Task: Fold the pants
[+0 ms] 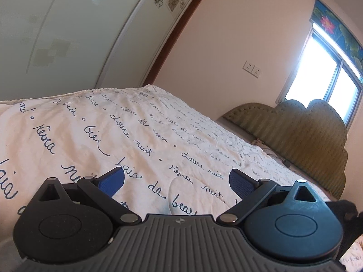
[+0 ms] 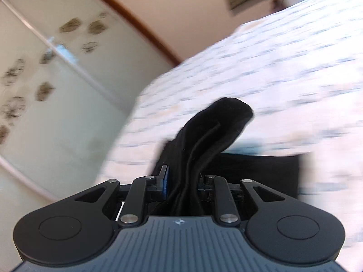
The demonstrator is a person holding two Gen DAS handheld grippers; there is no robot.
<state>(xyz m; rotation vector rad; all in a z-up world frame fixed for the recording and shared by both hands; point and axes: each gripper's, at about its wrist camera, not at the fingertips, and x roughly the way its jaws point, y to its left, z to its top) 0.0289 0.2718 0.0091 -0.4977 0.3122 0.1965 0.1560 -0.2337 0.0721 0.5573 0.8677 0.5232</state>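
- Right tool [image 2: 181, 179] clamped tight on a bunched ridge of the black pants [image 2: 213, 131], with the cloth rising from between the blue pads and flopping over at its top.
- Rest of the pants trailing down to a flat black band lying on the bed cover [image 2: 283, 72], to the right of the tool.
- Left tool [image 1: 177, 181] wide open and holding nothing, poised low over the script-printed bed cover [image 1: 136, 136].
- Probably mid-carry of one end of the pants across for a fold, judging by the lifted fabric and the heavy blur in the right wrist view.
- To do it well: keep the pinch firm so no layer slips out, carry the end in a low arc and lay it edge to edge on the flat part rather than dropping it in a heap.
- Worth bringing the open left tool in to pin or smooth the lying part, so it does not drag along the cover.
- Only in the right wrist view: the grip itself and the shape of the pants; background smeared, print unreadable.
- Only in the left wrist view: sharp room detail, including the green headboard [image 1: 295, 131], the window [image 1: 317, 74] and the wall socket [image 1: 251, 68]; of the pants, at most a dark patch at the far right edge, too little to be sure.
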